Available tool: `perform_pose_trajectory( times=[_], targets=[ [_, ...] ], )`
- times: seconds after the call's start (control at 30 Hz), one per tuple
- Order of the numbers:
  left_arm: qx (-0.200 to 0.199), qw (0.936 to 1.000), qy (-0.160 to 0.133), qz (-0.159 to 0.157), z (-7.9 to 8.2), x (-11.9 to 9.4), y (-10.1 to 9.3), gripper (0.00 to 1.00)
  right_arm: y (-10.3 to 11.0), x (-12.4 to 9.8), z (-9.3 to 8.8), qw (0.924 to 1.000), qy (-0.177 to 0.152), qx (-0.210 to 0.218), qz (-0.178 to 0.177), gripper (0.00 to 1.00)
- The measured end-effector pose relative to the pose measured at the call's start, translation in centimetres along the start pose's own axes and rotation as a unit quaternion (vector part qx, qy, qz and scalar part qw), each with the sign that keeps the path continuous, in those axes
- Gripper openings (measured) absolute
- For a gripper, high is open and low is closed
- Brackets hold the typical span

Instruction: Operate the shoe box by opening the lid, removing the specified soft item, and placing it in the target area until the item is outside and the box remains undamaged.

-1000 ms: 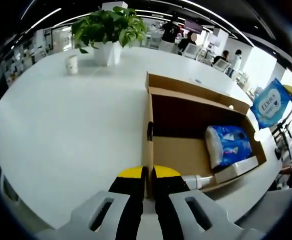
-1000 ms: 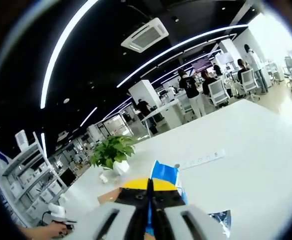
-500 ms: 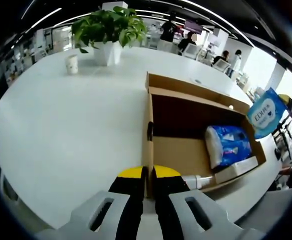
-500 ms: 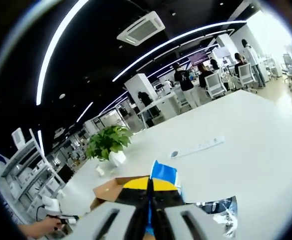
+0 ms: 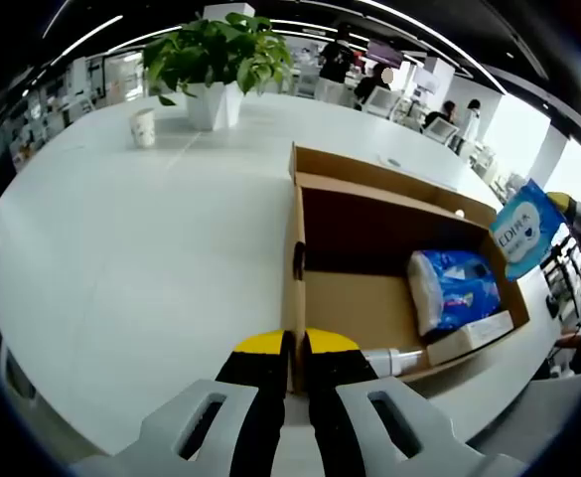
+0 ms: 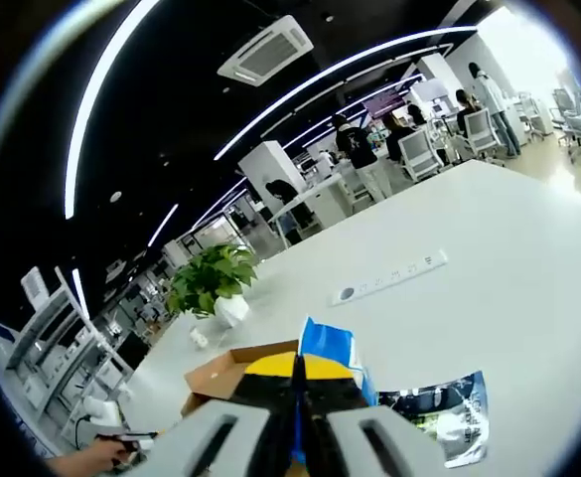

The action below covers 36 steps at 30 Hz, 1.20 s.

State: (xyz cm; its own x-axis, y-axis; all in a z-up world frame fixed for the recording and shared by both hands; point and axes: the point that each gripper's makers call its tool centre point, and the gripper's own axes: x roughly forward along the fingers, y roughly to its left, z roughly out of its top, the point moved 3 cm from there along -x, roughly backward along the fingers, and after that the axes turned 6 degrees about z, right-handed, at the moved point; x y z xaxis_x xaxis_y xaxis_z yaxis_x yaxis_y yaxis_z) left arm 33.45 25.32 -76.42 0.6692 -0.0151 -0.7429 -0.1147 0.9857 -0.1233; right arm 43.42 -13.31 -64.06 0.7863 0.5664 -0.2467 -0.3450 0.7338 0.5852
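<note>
Two yellow-tipped fingers of the left gripper (image 5: 294, 348) rise from the bottom centre of the left gripper view, pinched on the near wall of the open box (image 5: 355, 288), which runs up the middle of the frame. Inside the box, at right, lies a blue-and-white soft pack (image 5: 455, 288), and a white bottle (image 5: 394, 361) lies along the near end, just right of the fingers. A white card (image 5: 471, 336) lies at the box's lower right corner. The box sits on a white table (image 5: 141, 248). At upper left stand a potted plant (image 5: 216, 60) and, to its left, a paper cup (image 5: 144, 127), both well apart from the box. At the right edge of the frame the right gripper (image 5: 580, 211) holds up a blue packet (image 5: 526, 229), clear of the box and above its right rim. People sit at desks far back at upper right.

In the right gripper view the right gripper (image 6: 298, 373) has its fingers closed flat together on the blue packet (image 6: 328, 343), which sticks up just above the tips at lower centre. Left of the fingers shows a corner of the box (image 6: 225, 373). Right of them a shiny foil bag (image 6: 444, 412) lies on the table (image 6: 489, 268). Further up the table lies a white power strip (image 6: 394, 278), and the plant (image 6: 211, 283) stands at centre left. A hand (image 6: 81, 459) shows at the lower left edge.
</note>
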Motion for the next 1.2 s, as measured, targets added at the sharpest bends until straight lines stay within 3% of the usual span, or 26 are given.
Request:
perform_pose_trajectory(
  times=[0.47, 0.73, 1.2],
  targets=[
    [-0.002, 1.0000, -0.003, -0.002, 0.0, 0.1, 0.0, 0.04, -4.0, -0.9, -1.3, 0.9992, 0.005, 0.015, -0.037, 0.00],
    [0.000, 1.0000, -0.003, -0.002, 0.0, 0.1, -0.1, 0.04, -7.5, -2.9, -1.9, 0.9965, -0.001, 0.025, -0.079, 0.00],
    [0.000, 1.0000, -0.002, -0.001, 0.0, 0.0, -0.1, 0.04, -12.3, -4.9, -3.4, 0.9902, 0.022, 0.022, -0.136, 0.00]
  ],
)
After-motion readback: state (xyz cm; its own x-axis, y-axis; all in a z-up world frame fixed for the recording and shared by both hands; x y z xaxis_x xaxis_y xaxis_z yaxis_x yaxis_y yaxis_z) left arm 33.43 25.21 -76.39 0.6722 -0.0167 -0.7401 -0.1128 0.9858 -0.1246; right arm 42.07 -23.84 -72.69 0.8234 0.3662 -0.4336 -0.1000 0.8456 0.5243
